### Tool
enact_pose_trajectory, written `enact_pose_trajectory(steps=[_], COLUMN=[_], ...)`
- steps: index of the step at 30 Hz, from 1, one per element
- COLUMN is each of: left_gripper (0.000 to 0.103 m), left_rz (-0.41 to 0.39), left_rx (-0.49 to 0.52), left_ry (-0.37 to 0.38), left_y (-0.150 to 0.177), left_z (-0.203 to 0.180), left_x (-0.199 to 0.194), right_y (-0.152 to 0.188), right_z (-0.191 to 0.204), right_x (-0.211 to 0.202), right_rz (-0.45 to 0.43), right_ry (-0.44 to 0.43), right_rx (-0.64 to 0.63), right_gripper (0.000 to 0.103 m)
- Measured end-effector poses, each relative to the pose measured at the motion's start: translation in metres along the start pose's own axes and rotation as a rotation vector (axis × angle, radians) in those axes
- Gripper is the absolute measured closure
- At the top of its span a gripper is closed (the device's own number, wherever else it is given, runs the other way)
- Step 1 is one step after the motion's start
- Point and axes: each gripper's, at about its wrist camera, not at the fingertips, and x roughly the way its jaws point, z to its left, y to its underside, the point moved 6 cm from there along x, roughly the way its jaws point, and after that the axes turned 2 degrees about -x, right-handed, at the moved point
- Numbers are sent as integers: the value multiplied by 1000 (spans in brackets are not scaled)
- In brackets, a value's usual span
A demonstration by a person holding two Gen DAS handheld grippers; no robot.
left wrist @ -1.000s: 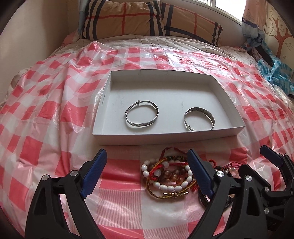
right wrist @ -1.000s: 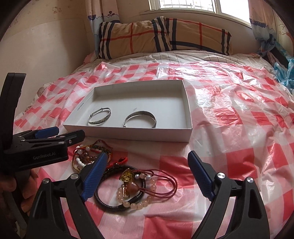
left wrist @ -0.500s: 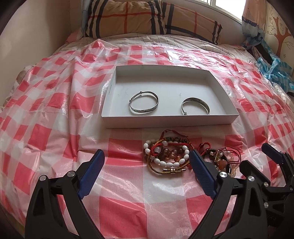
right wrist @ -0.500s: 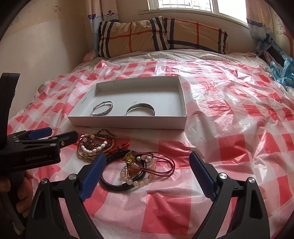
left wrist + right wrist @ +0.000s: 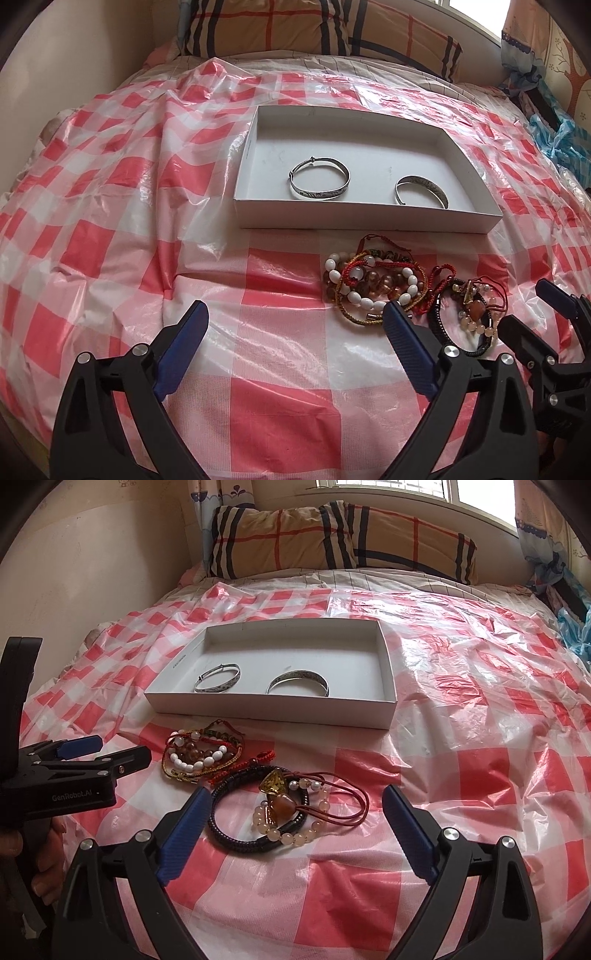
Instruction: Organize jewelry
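On the bed, over a red-and-white checked plastic sheet, sits a shallow white box with two silver bangles inside: an adjustable one toward its left and a wider cuff bangle just right of it, apart from each other. Its near wall hides the lower edge of both. In front of the box lie two tangled heaps. The left heap mixes white beads, brown glassy beads and red and gold cords; I can't tell how many bracelets make it up. The right heap has a dark braided bracelet, pale peach beads, an amber pendant and a red cord looped together.

Both tongs hang wide open, holding nothing. The left gripper spreads over bare sheet, its right finger covering the edge of the left heap. The right gripper spreads around the right heap, above it, not touching. A plaid pillow lies against the wall beyond.
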Motion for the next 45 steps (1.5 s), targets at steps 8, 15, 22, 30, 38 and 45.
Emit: enact_pose_trajectory(steps=[8,15,22,30,38,45], left_gripper=[12,12,12,67,53,41], left_rz=[13,-20,6,128,87,-31], left_rx=[50,89,184,205,236,299], left_ry=[14,13,35,221,169,123], left_y=[2,-19,-38,-1,12,-19], left_z=[-9,-16,-39,-39,-12,-29], left_x=[8,16,45,33,8,8], right_y=[9,-4,2,13,15,10], right_z=[-23,-40,-41,-12,-22,-28], right_x=[17,21,48,14,3,18], right_rz=[54,49,151,100,87,85], right_ry=[13,48,-91,-183,-179,-164], right_rx=[74,70,147,72,96,133], right_gripper=[13,13,46,83,66,43])
